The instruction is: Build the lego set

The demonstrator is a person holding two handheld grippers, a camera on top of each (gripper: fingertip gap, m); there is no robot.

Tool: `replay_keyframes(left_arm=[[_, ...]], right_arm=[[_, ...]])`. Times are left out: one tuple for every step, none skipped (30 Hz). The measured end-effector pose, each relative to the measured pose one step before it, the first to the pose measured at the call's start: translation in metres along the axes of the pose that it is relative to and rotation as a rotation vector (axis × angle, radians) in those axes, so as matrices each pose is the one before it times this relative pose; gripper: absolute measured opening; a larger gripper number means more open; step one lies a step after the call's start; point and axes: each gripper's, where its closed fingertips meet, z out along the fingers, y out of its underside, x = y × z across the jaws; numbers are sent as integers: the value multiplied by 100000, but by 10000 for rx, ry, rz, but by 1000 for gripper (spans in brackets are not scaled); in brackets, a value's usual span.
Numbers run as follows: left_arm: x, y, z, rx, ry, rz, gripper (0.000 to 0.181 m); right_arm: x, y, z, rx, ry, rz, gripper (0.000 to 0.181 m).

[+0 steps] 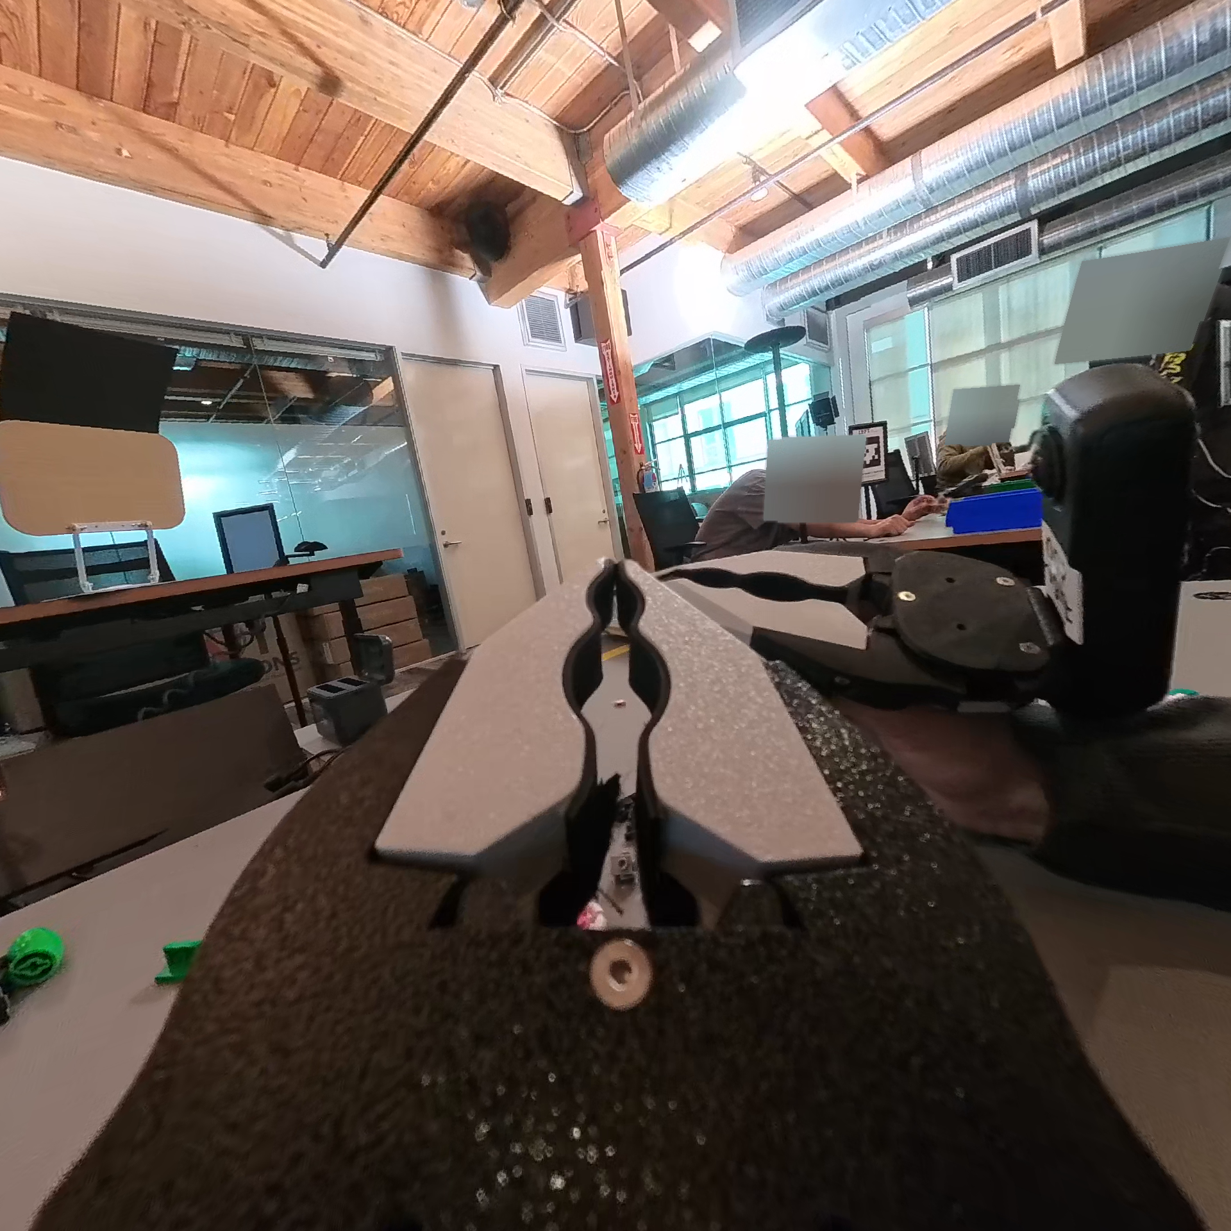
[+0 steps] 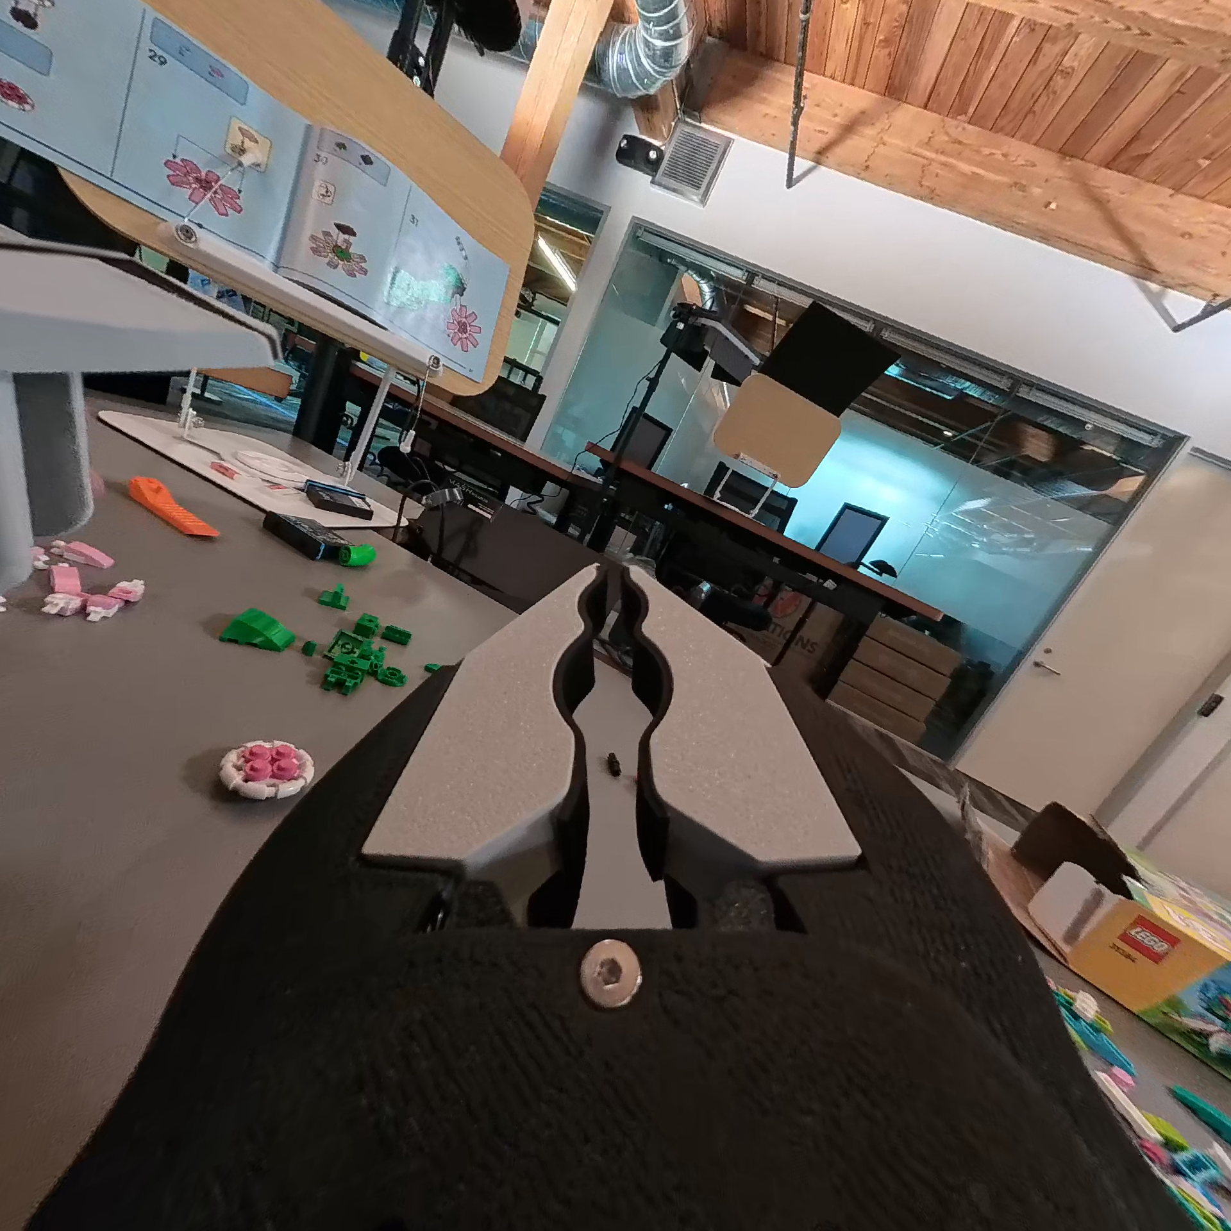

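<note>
In the left wrist view, my left gripper (image 1: 616,567) is shut, its grey fingertips together with nothing between them, raised above the grey table (image 1: 80,1066). My right gripper (image 2: 610,571) is shut and empty too. It also shows in the left wrist view (image 1: 686,578), held by a gloved hand (image 1: 1099,799), close to the right of my left gripper. On the table to the left lie a round white and pink flower piece (image 2: 266,769), several green pieces (image 2: 360,649) and several pink pieces (image 2: 80,586). A tiny black piece (image 2: 613,763) shows between the right fingers.
An open instruction booklet (image 2: 266,200) rests on a wooden stand at the back left. An orange brick separator (image 2: 173,507) and black devices (image 2: 306,533) lie beyond the pieces. A Lego box (image 2: 1146,946) and loose teal pieces (image 2: 1199,1126) lie at the right. People sit at a far table (image 1: 986,533). The left gripper's tips are roughly 9 cm from the right gripper's.
</note>
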Motion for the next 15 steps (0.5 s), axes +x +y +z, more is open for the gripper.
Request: replay_keyframes(left_arm=[[-74, 38, 7, -15, -30, -28, 0], [-56, 11, -4, -2, -18, -32, 0], [-32, -2, -14, 8, -8, -22, 0], [-9, -2, -7, 1, 1, -12, 0], [19, 13, -2, -3, 8, 5, 0], [39, 21, 8, -6, 21, 9, 0], [44, 12, 2, -8, 24, 11, 0], [31, 7, 4, -5, 15, 11, 0], [28, 8, 0, 1, 14, 4, 0], [25, 10, -4, -1, 16, -2, 0], [5, 1, -4, -1, 8, -4, 0], [9, 8, 7, -3, 5, -7, 0], [-4, 18, -2, -3, 3, -3, 0], [6, 4, -2, -3, 4, -1, 0], [7, -8, -6, 3, 4, 3, 0]], right_arm=[[-8, 8, 11, -3, -6, -1, 2], [-5, -3, -5, 3, -6, 6, 2], [-7, -6, 3, 2, -8, 18, 2], [-15, 7, 5, -2, -6, 18, 2], [-13, 11, 3, -4, -8, 11, 2], [-8, 19, 15, -7, -7, 6, 2], [-7, 9, 11, -3, -4, 2, 2], [-27, 18, 8, -4, -14, 3, 2], [-21, 23, 6, -7, -11, 2, 2], [-14, 12, 16, -7, -6, -3, 2], [-21, 10, 11, -2, -5, -5, 2], [0, -2, 1, 1, -3, -6, 2], [-8, -1, 7, 0, -2, -2, 2], [-2, 11, -4, -2, 1, 0, 2], [8, 6, 5, -1, 2, 1, 2]])
